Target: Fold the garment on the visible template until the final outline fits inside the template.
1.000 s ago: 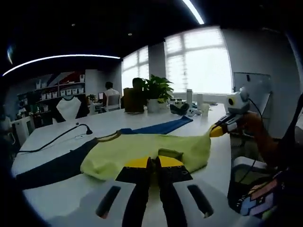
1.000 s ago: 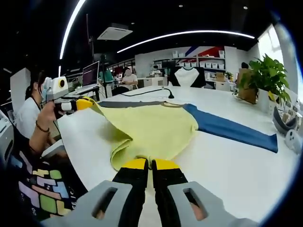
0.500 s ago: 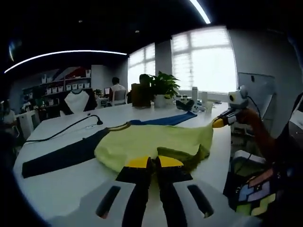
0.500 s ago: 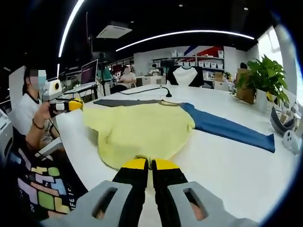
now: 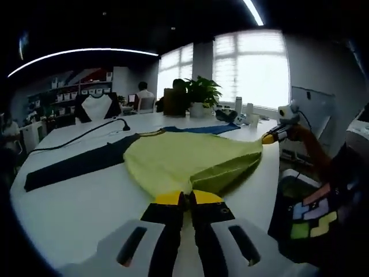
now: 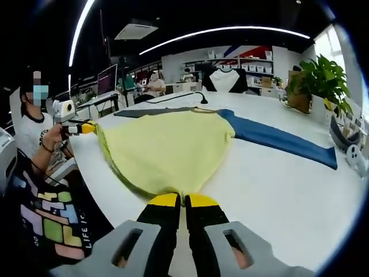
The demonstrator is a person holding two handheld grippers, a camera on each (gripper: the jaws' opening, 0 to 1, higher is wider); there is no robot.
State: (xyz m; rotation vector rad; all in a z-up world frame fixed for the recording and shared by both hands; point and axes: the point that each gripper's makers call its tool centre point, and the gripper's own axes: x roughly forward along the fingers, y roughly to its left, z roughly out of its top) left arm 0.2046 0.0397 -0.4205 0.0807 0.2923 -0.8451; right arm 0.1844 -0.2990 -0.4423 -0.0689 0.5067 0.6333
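Observation:
A yellow-green garment (image 5: 184, 161) with one dark navy sleeve (image 5: 75, 167) and one blue sleeve (image 5: 202, 130) lies spread on the white table (image 5: 75, 219). My left gripper (image 5: 184, 199) is shut on one corner of its hem at the table's near edge. In the left gripper view the right gripper (image 5: 271, 137) holds the other hem corner, to the right. In the right gripper view the garment (image 6: 167, 150) fans out from my right gripper (image 6: 184, 200), which is shut on the hem. There the left gripper (image 6: 86, 128), held by a hand, pinches the far-left corner. The hem is stretched taut between them.
A black cable (image 6: 179, 98) runs across the far table beyond the collar. A potted plant (image 6: 323, 86) and small items (image 6: 346, 151) stand at the right end. A person (image 6: 34, 150) in a patterned shirt sits at the table edge. Desks, monitors and other people fill the background.
The folded-over, bunched lower body has been drawn out flat and taut. Both grippers have pulled the hem back toward the near table edge and further apart.

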